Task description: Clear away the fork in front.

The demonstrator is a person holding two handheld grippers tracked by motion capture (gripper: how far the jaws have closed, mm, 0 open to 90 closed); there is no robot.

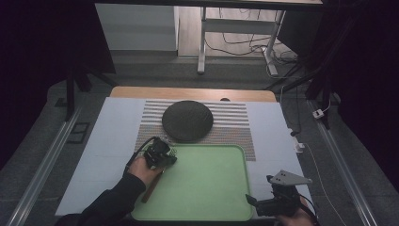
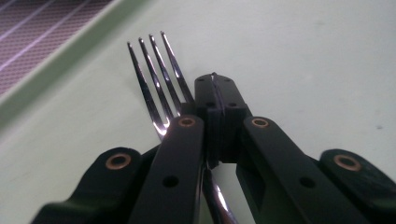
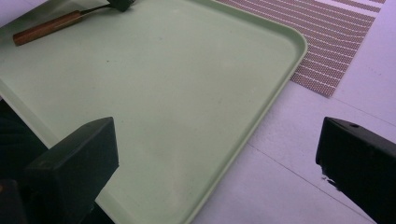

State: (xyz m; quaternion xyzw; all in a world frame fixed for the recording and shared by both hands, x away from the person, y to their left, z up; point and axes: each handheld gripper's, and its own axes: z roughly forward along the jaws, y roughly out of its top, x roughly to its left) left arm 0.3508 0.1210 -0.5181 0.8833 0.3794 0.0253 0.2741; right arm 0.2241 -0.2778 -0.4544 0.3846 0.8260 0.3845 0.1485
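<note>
A metal fork with a wooden handle lies low over the left part of the pale green tray. My left gripper is shut on the fork's neck, just behind the tines, and its tips are pressed together. From the right gripper view, the wooden handle rests at the tray's far corner. My right gripper hovers by the tray's front right corner, open, nothing between its fingers.
A dark round mat sits on a striped placemat behind the tray. White table cover surrounds both. The tray rim runs beside the right gripper. The table's far wooden edge lies beyond the mat.
</note>
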